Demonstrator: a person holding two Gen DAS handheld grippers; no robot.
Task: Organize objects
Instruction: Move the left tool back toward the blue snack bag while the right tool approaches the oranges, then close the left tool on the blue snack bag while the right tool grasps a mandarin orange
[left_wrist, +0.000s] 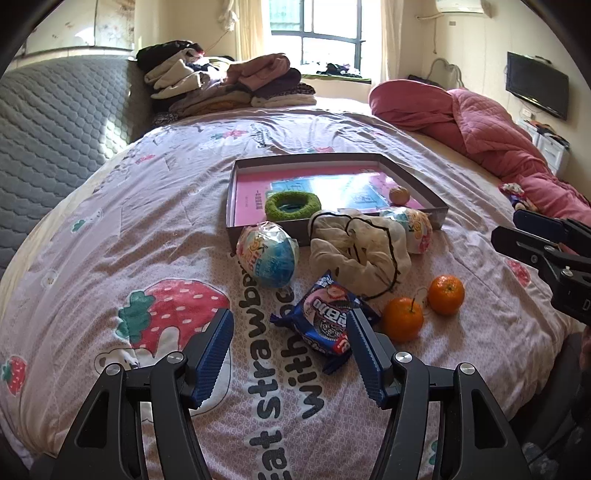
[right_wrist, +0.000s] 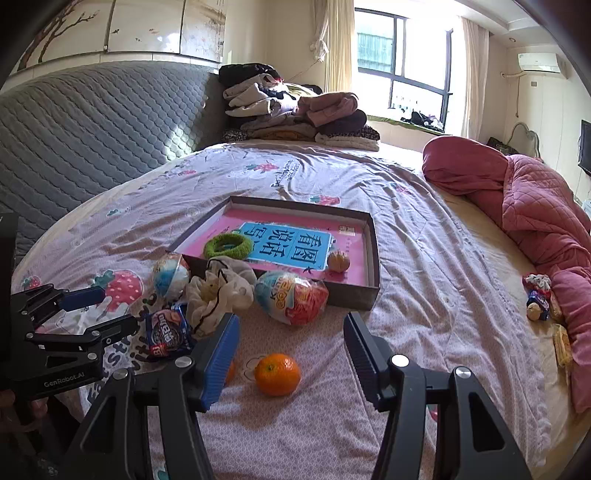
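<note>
On the strawberry-print bedspread (left_wrist: 110, 236), both grippers (left_wrist: 290, 332) (right_wrist: 290, 332) gape beside a window (left_wrist: 325, 26).

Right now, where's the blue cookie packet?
The blue cookie packet lies on the bedspread just ahead of the open left tool, with the crumpled cloth bag behind it and two oranges to its right.

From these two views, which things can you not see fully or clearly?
- Second orange: in the right wrist view, almost all hidden behind the right gripper's blue finger; the left wrist view shows it whole.
- Cookie packet: left wrist view, one end covered by the left gripper's finger.
- Small snacks by the pink quilt: right wrist view, too small and distorted to identify.
- Box front corner: hidden behind the cloth bag.
</note>
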